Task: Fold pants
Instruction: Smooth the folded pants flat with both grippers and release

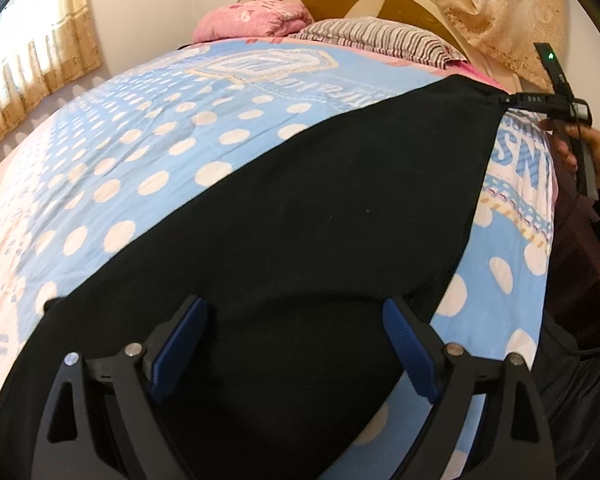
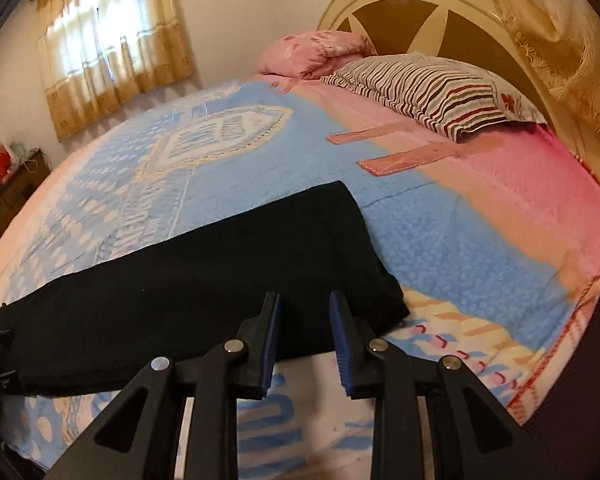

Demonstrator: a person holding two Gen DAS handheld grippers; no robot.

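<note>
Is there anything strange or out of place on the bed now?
Nothing stands out. The black pants lie flat and smooth on the bedspread, and the striped pillow sits neatly by the headboard.

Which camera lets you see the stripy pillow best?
The right wrist view. There the striped red, brown and white pillow shows large and sharp, lying against the cream headboard. In the left wrist view the same pillow is small, flattened and far away.

Bedspread (image 1: 520, 164) — big blue "SN" letters, partly hidden.
</note>
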